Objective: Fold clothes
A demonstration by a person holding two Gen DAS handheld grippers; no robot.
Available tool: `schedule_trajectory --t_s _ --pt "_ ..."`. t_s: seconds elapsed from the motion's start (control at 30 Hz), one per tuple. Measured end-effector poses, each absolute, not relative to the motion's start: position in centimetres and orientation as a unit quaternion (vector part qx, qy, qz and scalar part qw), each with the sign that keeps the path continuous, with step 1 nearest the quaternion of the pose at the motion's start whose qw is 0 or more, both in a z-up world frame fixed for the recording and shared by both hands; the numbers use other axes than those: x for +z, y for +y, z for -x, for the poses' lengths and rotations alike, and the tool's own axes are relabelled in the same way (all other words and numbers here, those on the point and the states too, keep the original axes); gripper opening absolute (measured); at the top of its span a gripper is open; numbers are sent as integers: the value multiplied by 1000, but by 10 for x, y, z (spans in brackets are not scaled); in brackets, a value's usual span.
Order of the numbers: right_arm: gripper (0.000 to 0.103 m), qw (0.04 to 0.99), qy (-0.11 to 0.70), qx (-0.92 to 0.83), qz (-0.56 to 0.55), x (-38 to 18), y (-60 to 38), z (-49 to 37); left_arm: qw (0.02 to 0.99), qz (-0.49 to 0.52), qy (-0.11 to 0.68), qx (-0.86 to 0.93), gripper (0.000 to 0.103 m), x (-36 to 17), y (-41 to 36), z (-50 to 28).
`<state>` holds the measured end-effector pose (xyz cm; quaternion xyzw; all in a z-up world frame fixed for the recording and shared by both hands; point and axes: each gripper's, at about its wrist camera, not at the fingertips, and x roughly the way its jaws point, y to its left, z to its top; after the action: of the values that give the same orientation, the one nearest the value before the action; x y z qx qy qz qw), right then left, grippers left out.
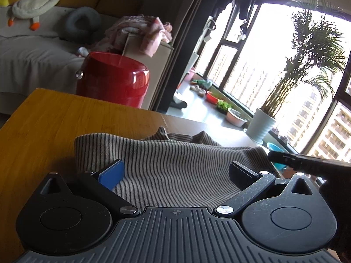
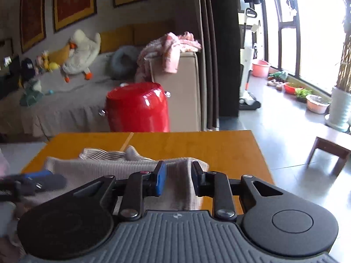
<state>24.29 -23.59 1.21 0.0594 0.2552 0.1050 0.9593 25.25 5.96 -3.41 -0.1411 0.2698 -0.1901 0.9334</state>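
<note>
One striped garment [image 1: 166,162] on one wooden tabletop [image 1: 54,118]. Two tongs: left [image 1: 177,173], right [image 2: 178,180]. Beyond: one red drum [image 2: 138,107], one plush goose [image 2: 81,52], three framed pictures [image 2: 74,0].

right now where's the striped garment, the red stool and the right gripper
striped garment [image 1: 175,166], left wrist view, middle of the cloth
red stool [image 2: 138,109], right wrist view, its glossy side
right gripper [image 2: 178,179], right wrist view, between the fingertips

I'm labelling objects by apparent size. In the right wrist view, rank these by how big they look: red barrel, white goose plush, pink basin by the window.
1. red barrel
2. white goose plush; farther back, so its true size is unsure
3. pink basin, smallest
</note>
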Motion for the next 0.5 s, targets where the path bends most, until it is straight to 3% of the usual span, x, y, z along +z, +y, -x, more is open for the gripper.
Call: schedule_trajectory --t_s 0.07,0.17,0.5 --pt "39 956 264 113 -61 3 -232 -244 934 139 270 -189 103 -34 58 -252" --pt "41 952 285 101 -50 -22 -227 -249 933 139 272 -191 103 -33 58 -252" --pt "53 950 285 115 -50 -23 -225 -245 919 163 289 -210 103 -24 75 -253"
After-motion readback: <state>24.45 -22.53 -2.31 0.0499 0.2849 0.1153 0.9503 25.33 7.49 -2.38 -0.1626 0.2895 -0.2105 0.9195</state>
